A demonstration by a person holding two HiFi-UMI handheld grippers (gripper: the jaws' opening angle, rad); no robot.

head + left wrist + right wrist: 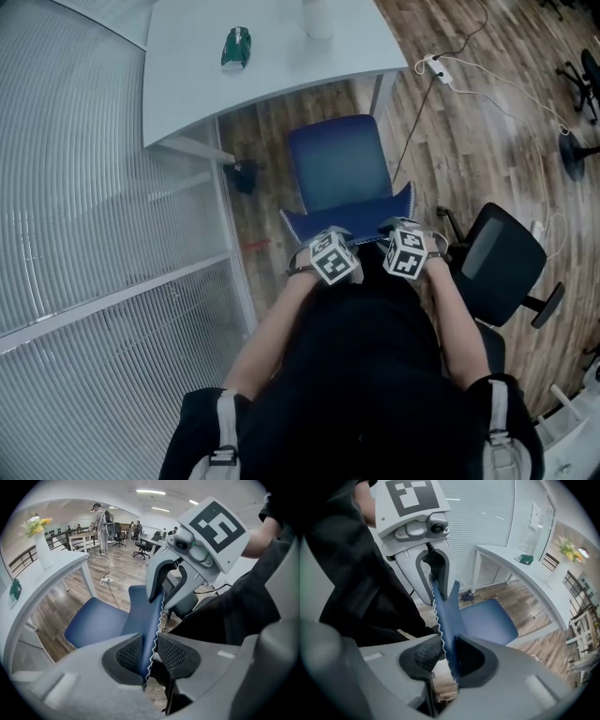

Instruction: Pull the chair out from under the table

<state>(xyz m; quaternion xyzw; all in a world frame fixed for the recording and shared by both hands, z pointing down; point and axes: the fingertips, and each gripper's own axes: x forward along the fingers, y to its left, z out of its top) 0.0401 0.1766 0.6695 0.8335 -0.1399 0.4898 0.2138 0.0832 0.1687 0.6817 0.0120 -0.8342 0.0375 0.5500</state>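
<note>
Left claw (151,656) and right claw (449,658) each pinch the top edge of the blue chair (339,173) back — its fabric is clamped between the pads. The two claws sit side by side, near each other. The seat lies just beyond them — the white worktop (272,66) farther ahead, its edge near the seat's front.
</note>
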